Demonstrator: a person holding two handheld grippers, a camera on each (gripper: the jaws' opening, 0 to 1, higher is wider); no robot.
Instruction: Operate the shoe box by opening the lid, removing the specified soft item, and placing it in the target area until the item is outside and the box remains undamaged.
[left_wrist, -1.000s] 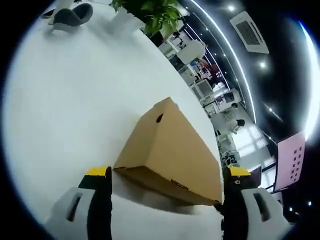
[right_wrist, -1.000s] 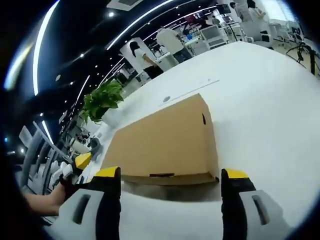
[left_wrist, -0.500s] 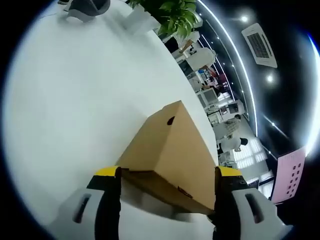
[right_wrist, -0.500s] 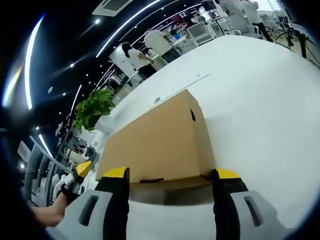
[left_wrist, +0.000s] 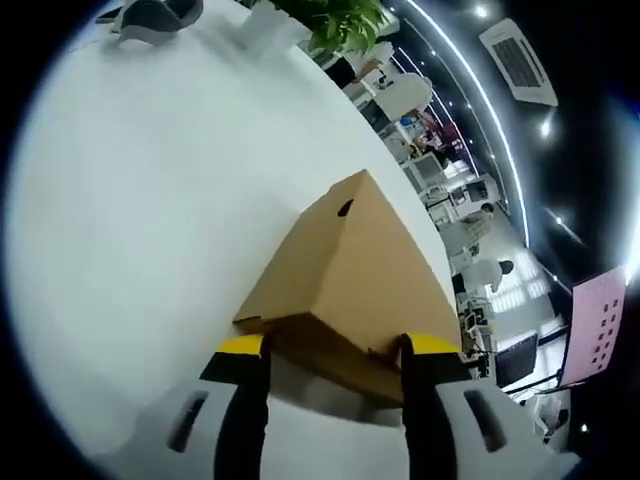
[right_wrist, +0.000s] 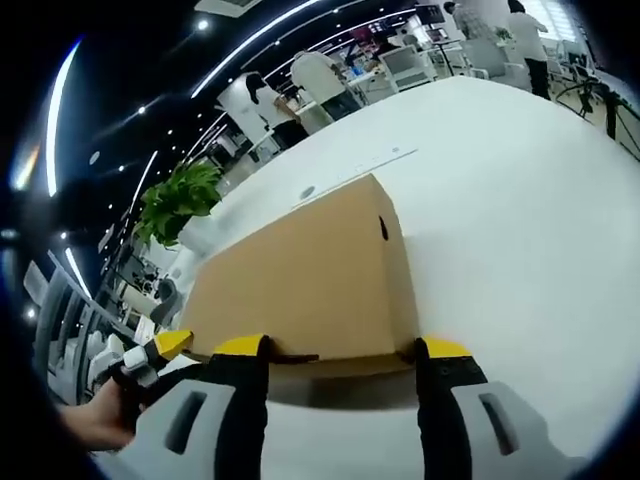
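1. Plain brown cardboard makes up the shoe box (left_wrist: 350, 285), a long rectangular carton lying on the white table (left_wrist: 150, 200) with its lid down; nothing of its contents shows.
2. Each short end wall of the box has a small dark round hole near the top, and the lower front edge of the lid carries a small dark tab; no brand, label or writing can be read on it.
3. Smooth and matte, the table top is bare around the box in both views.
4. The left gripper (left_wrist: 333, 345) stands with its yellow-tipped jaws spread, one at each side of the box's near corner, right at the lid's lower edge.
5. The right gripper (right_wrist: 340, 348) has its jaws spread likewise, flanking the front edge of the lid.
6. In the right gripper view, the left gripper's yellow tip and a hand (right_wrist: 95, 425) come in at the lower left.
7. A leafy green plant (right_wrist: 175, 200) in a white pot stands beyond the box at the table's far edge.
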